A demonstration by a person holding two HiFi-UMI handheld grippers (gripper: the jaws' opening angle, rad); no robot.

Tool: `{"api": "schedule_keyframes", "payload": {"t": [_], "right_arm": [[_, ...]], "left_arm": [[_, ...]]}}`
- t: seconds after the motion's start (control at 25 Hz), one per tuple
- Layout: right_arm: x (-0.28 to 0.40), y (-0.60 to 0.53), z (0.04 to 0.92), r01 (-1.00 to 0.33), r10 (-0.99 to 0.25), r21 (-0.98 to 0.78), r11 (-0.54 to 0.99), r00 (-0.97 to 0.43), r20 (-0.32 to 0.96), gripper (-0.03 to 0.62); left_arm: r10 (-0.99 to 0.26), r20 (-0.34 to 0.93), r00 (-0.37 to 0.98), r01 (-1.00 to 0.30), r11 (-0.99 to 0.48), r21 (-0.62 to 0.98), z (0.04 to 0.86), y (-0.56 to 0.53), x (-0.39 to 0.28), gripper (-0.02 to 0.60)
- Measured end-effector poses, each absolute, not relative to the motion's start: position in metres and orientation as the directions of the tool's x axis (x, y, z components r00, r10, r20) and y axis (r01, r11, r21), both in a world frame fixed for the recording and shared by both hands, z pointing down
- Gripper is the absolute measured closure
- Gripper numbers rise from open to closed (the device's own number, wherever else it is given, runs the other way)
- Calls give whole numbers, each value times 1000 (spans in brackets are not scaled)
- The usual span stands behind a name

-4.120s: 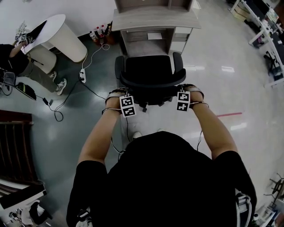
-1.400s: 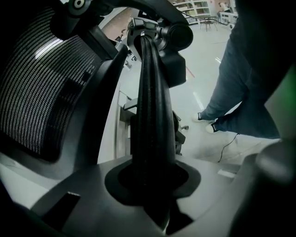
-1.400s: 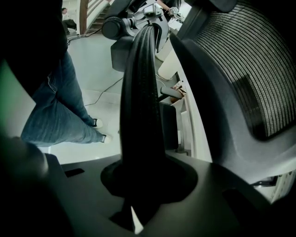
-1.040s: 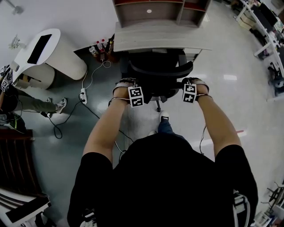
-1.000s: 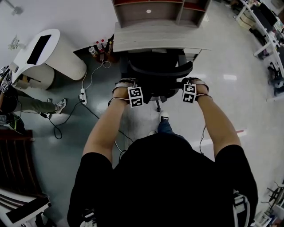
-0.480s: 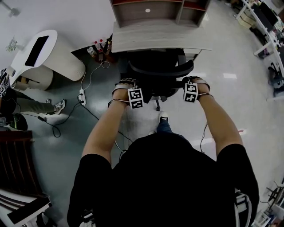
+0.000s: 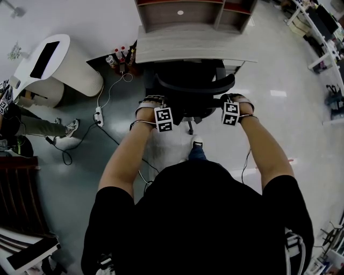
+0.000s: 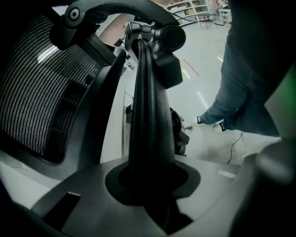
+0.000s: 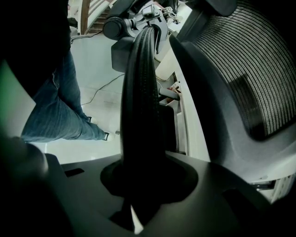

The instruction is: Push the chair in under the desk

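A black mesh-backed office chair (image 7: 193, 81) stands with its seat under the grey wooden desk (image 7: 193, 45); only its backrest and armrests show. My left gripper (image 7: 167, 111) is shut on the left side bar of the backrest. My right gripper (image 7: 224, 106) is shut on the right side bar. In the left gripper view the ribbed black bar (image 8: 145, 115) runs up from between the jaws of the left gripper (image 8: 148, 185), with the mesh (image 8: 41, 102) to its left. In the right gripper view the matching bar (image 9: 141, 102) rises out of the right gripper (image 9: 143, 185), beside the mesh (image 9: 245, 69).
A shelf unit (image 7: 193, 11) sits on the desk. A white rounded stand (image 7: 59, 62), bottles (image 7: 119, 56), a power strip with cables (image 7: 99, 114) and a seated person (image 7: 16, 126) are at the left. Dark furniture (image 7: 21, 198) fills the lower left. More desks (image 7: 322, 32) stand far right.
Since the earliest frame the chair has rolled forward, and its seat now lies under the desk. Over the last second it and both grippers have barely moved.
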State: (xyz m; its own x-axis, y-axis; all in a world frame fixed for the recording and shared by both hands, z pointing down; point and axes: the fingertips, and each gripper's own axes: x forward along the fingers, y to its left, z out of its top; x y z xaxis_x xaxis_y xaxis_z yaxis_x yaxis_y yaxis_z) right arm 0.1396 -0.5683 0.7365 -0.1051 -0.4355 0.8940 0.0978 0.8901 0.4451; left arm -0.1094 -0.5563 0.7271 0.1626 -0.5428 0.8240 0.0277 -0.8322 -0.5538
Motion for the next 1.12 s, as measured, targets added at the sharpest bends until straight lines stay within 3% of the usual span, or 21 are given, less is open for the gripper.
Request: {"api": "schedule_keyframes", "payload": {"t": [0.32, 0.48, 0.84, 1.12], "right_arm": [[139, -567, 735, 93, -438, 447, 890, -107, 893, 499], [138, -570, 732, 57, -457, 465, 883, -121, 881, 462], [139, -559, 706, -24, -523, 526, 850, -146, 840, 381], [139, -537, 663, -180, -581, 553, 814, -224, 783, 378]], "left_arm": [[-542, 825, 161, 29, -833, -553, 727, -554, -110, 491], [-546, 820, 171, 9, -831, -555, 725, -555, -109, 473], [-505, 837, 210, -113, -863, -492, 708, -543, -118, 373], [-532, 787, 312, -280, -843, -459, 672, -526, -127, 360]]}}
